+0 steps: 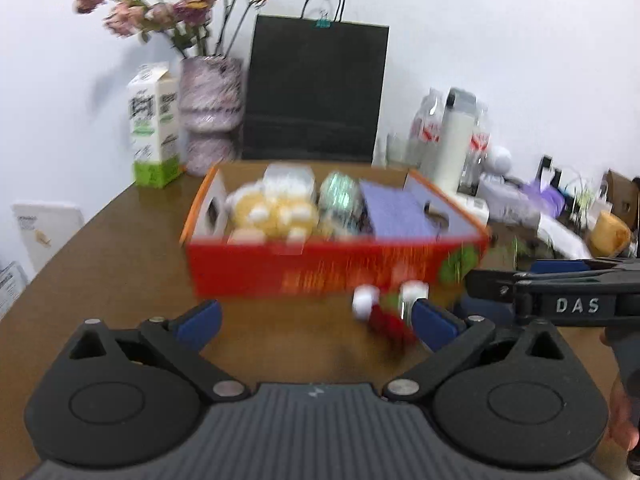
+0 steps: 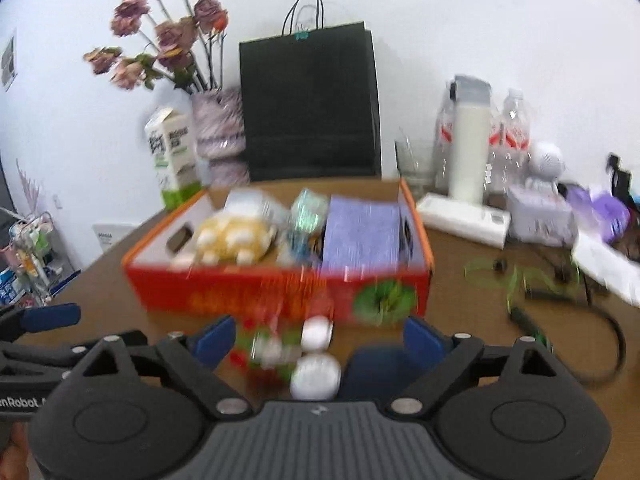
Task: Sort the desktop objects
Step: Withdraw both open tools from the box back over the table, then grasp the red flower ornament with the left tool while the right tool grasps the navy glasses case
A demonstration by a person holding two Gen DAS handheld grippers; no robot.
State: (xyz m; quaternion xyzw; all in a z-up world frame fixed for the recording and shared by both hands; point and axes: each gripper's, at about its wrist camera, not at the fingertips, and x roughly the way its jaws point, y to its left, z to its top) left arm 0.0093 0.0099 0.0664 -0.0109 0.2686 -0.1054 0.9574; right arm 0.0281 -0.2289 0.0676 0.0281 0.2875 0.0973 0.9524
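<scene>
While both views are smeared by blur, the main risk reads clear enough: the red-green-white plush toy (image 2: 288, 354) lies on the table (image 2: 460, 280) just near of the red box (image 2: 280, 292), outside it, w/ nothing holding it. Right gripper (image 2: 318, 342) stands wide, toy low between its fingers but pads not pressing. Left gripper (image 1: 316, 320) also wide and empty; toy sits by its right finger (image 1: 434, 322).

Could go wrong: closing on a soft, lumpy thing while moving may pinch only a pom-pom, so it slips or gets shoved against the box wall. Box already packed (yellow plush (image 2: 232, 240), purple item (image 2: 360, 236)), so a drop-in could bounce off.

Toy's long axis seems near-to-far, slightly slanted, white balls toward near-right; blur makes that approx.
</scene>
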